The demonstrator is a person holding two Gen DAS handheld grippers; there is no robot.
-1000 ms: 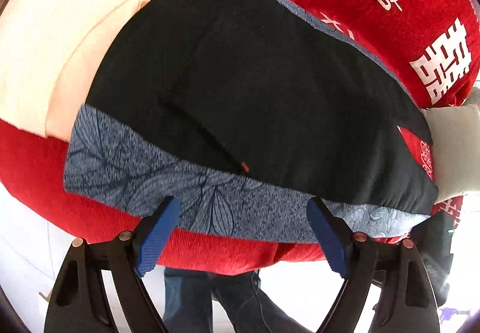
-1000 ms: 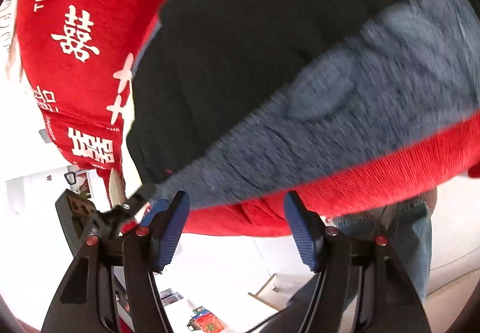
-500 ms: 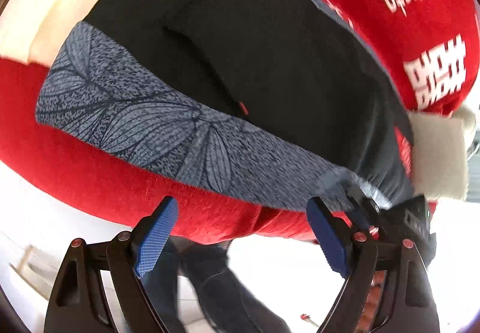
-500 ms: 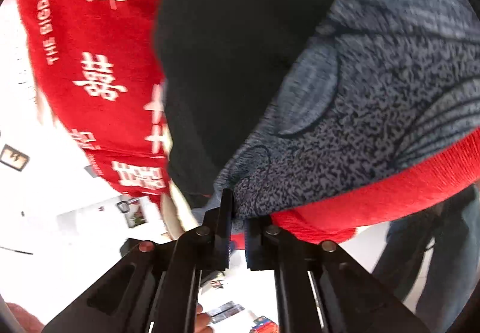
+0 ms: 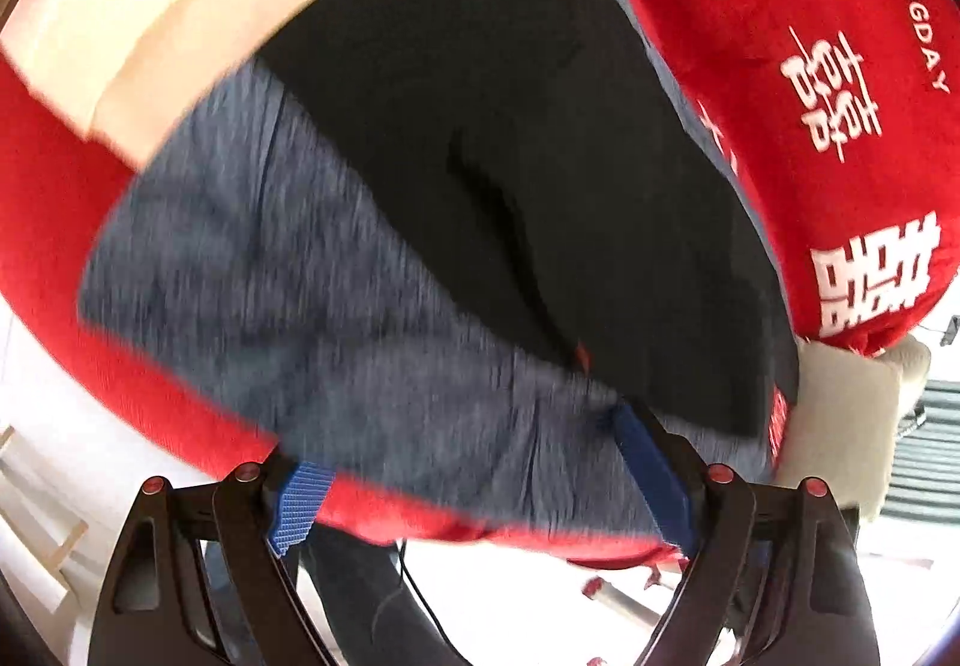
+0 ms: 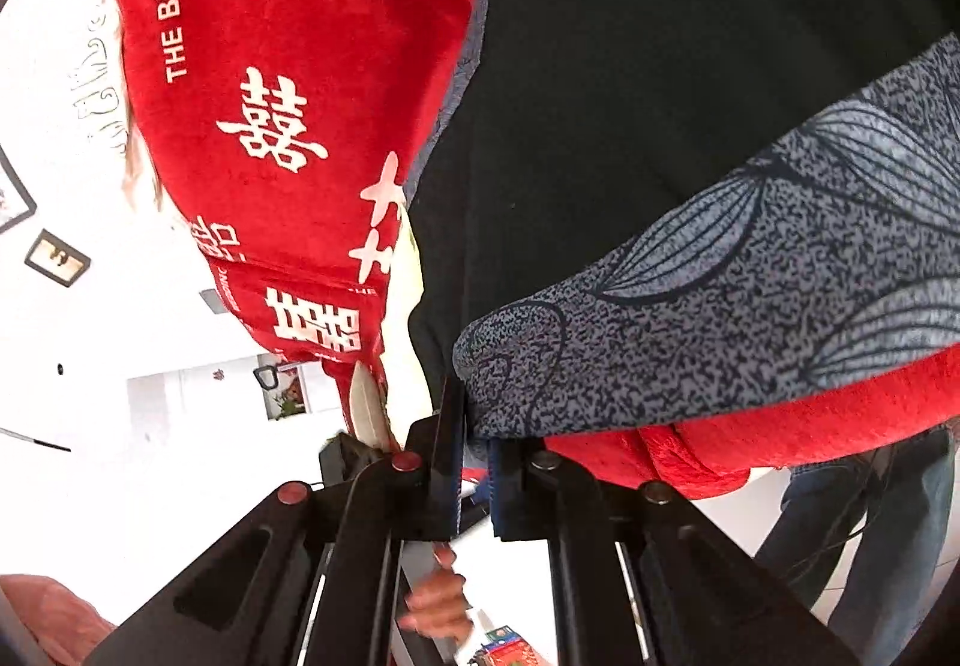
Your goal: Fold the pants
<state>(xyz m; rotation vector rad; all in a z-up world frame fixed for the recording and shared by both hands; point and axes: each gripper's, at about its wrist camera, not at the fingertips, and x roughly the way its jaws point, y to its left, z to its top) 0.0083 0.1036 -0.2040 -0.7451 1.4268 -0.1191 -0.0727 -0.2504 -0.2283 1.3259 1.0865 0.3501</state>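
Observation:
The pants are black with a blue-grey leaf-print band along the near edge, lying flat on a red cloth. My left gripper is open, its blue pads straddling the band's edge, one pad over the fabric. In the right wrist view the pants fill the upper right. My right gripper is shut on the corner of the leaf-print band.
The red cloth with white characters covers the table and hangs over its near edge. A cream cloth lies at the far left beside the pants. A pale folded item sits at the right. A person's legs stand below.
My right gripper has closed on the band's corner and stays clamped. My left gripper has moved forward onto the band's edge, still open.

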